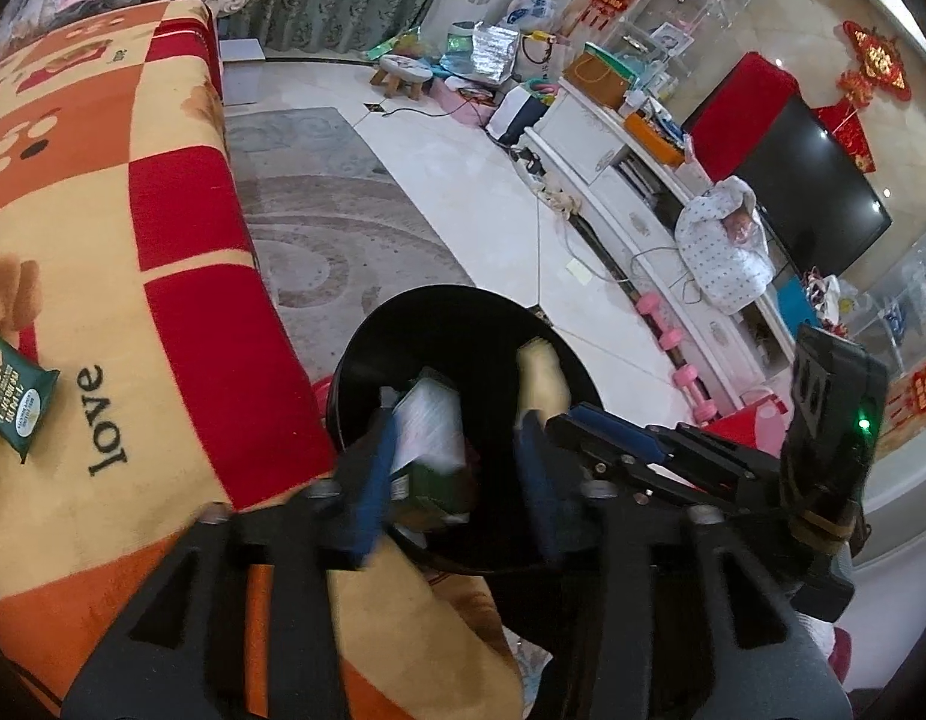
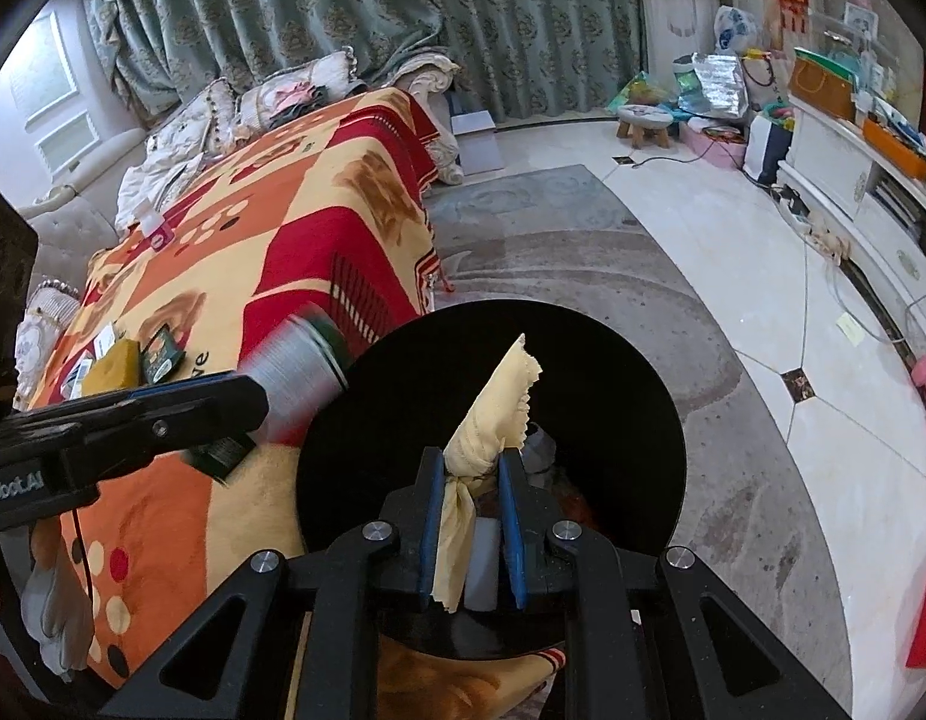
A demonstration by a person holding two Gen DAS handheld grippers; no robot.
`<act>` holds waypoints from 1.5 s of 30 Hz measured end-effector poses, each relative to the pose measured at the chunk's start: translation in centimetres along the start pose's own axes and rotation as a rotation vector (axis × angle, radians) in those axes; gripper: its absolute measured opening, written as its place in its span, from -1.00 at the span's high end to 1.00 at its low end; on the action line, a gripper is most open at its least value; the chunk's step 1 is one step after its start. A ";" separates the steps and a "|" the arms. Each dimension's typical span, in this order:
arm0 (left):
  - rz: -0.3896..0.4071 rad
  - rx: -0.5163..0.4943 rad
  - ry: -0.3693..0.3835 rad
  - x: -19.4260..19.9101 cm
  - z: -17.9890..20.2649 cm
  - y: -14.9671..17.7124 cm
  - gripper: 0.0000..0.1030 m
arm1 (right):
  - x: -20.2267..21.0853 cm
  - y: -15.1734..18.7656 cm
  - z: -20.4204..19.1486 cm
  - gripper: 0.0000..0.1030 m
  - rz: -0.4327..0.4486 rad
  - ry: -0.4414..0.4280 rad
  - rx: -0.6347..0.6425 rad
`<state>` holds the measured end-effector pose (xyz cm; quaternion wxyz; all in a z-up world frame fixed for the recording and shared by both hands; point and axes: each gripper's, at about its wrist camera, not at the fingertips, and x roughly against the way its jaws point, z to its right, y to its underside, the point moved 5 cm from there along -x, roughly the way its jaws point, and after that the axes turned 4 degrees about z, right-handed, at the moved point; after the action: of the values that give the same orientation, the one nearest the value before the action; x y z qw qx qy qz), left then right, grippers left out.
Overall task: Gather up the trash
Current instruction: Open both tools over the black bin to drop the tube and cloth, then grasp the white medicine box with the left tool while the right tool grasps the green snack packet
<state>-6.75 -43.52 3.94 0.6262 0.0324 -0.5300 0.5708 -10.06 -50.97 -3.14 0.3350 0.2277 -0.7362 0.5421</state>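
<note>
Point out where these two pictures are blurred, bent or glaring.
Left wrist view: the carton at the left gripper is motion-smeared, the fisheye bends the floor tiles, and the TV carries glare. Right wrist view: that carton is streaked, the black bin's inside is too dark to read, while the yellow cloth in the right gripper is sharp.

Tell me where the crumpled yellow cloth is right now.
In the right wrist view, the crumpled yellow cloth is pinched in the right gripper, directly above the round black trash bin beside the blanket-covered table.
</note>
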 end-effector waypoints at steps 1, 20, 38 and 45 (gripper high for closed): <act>0.006 0.006 0.004 0.2 -0.1 0.0 0.00 | 0.0 0.0 0.1 0.64 -0.002 0.002 -0.005; 0.098 0.028 -0.193 6.8 -6.5 1.8 0.00 | -0.3 -0.9 -5.7 0.28 -0.003 -0.041 0.076; 0.186 0.204 -0.455 17.6 -18.9 6.2 0.00 | -4.0 -0.3 -20.0 0.24 -0.066 -0.232 0.242; 0.203 0.313 -0.504 20.5 -23.9 7.6 0.00 | -5.5 0.1 -23.6 0.19 -0.106 -0.270 0.282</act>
<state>-1.88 -11.55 3.57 0.4023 0.2158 -0.5747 0.6792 -0.62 -28.68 -2.88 0.2261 0.3813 -0.6781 0.5862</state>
